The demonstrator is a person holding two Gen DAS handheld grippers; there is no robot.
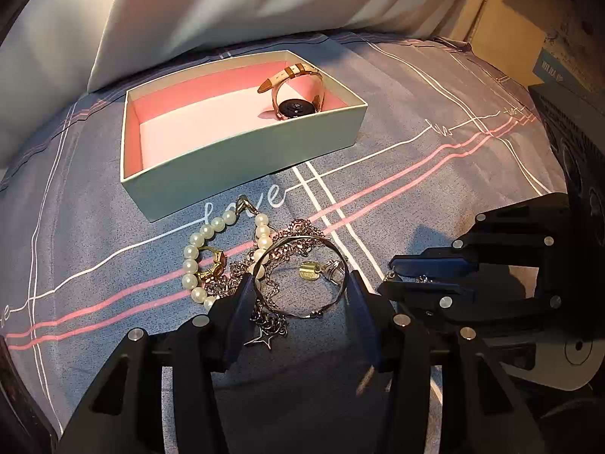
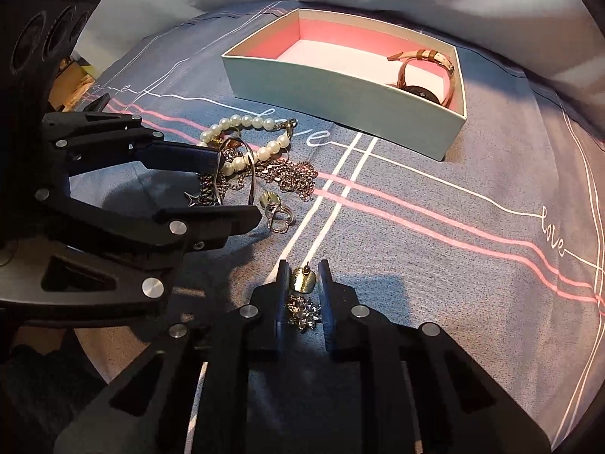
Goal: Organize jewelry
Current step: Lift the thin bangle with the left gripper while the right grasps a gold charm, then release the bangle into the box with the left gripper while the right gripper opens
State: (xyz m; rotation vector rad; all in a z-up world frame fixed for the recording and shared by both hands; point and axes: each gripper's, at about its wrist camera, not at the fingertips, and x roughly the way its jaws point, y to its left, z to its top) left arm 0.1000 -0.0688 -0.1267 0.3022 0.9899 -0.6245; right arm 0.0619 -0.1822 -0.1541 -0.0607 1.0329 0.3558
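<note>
My left gripper (image 1: 300, 280) is shut on a thin metal bangle (image 1: 302, 314), its pads at the ring's two sides; the right wrist view shows the left gripper (image 2: 238, 185) with the bangle (image 2: 249, 174) edge-on. A pearl bracelet (image 1: 193, 257), tangled chains (image 1: 298, 234), a gold ring (image 1: 213, 261) and a star pendant (image 1: 261, 340) lie in the pile around it. My right gripper (image 2: 302, 266) is shut on a gold disc earring (image 2: 304, 280) with a crystal flower (image 2: 302, 314). A pale green box (image 1: 242, 140) with pink lining holds a watch (image 1: 298, 92).
All lies on a grey bedsheet (image 2: 435, 196) with pink and white stripes. A second gold disc earring (image 2: 269, 199) rests by the pile. A white pillow (image 1: 227, 7) stands behind the box. A cardboard carton (image 1: 510, 19) is at the far right.
</note>
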